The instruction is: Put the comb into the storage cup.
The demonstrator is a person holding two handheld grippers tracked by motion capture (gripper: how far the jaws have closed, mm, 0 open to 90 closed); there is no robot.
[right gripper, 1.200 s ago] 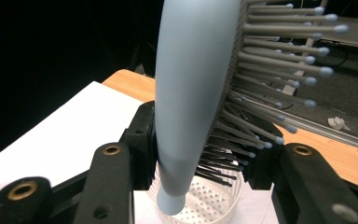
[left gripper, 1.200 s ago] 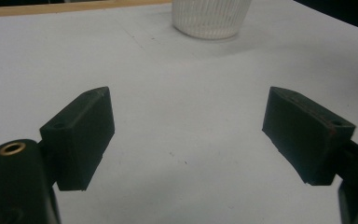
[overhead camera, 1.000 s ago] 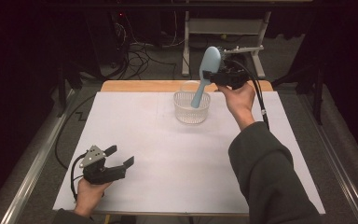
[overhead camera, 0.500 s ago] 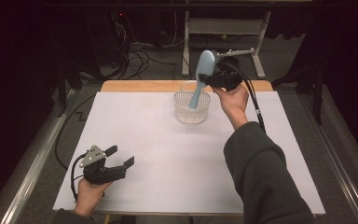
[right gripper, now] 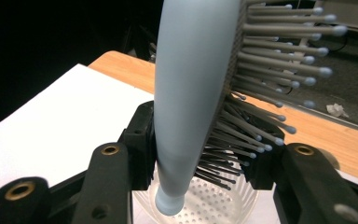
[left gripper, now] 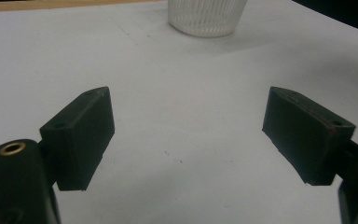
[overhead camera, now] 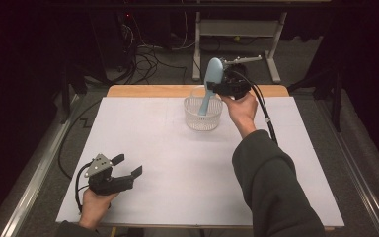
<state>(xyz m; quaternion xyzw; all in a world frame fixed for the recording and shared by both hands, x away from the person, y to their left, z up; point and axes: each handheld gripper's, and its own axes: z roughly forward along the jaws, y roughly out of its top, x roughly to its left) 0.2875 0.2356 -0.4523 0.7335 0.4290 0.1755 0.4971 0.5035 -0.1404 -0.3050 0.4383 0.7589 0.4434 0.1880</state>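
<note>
Hairbrush held over the basket at the far side of the table.

High view: right gripper [overhead camera: 225, 88] clamps the blue hairbrush [overhead camera: 210, 85], handle end down inside the clear basket [overhead camera: 203, 114]; left gripper [overhead camera: 128, 167] rests near the table's [overhead camera: 177, 197] front edge.
Left gripper view: jaws spread wide over bare white surface.
Right gripper view: jaws pinch the brush across back and bristles [right gripper: 270, 60].

A dark lab: white-covered table [overhead camera: 143, 133], loose cables [overhead camera: 148, 59] and a metal stand [overhead camera: 237, 29] behind.
</note>
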